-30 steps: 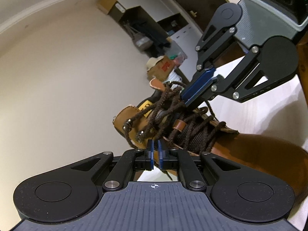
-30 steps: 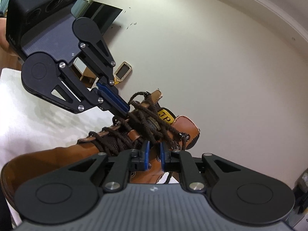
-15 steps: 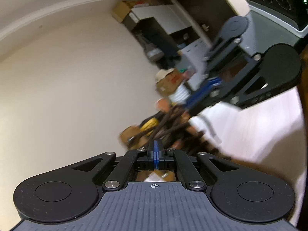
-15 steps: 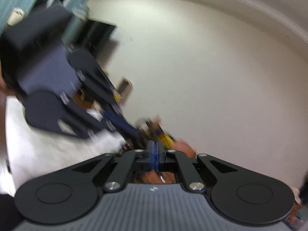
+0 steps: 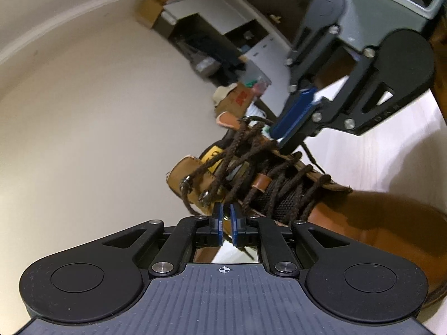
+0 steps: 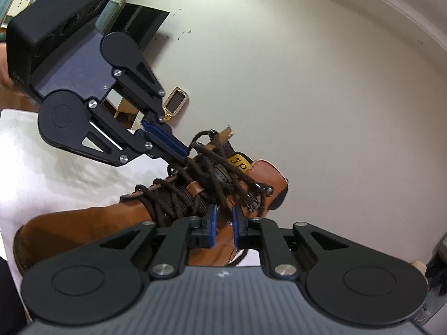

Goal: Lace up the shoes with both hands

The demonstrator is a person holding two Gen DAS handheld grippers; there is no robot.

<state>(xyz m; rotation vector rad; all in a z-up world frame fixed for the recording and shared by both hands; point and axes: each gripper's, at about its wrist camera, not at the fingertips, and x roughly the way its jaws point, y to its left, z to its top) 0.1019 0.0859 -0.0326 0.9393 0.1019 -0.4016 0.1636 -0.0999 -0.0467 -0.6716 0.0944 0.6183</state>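
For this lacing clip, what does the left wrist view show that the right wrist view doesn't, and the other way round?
Only the left wrist view shows the cluttered shelving and a cardboard box behind the boot, and the left gripper head-on with a narrow gap and nothing between its pads.

Only the right wrist view shows the small gold-framed tag on the wall, the boot's toe, and the right gripper head-on, its gap wider and empty.

Both show the brown boot, its dark laces, the yellow tongue label and the white surface. Both grippers have just been opening.
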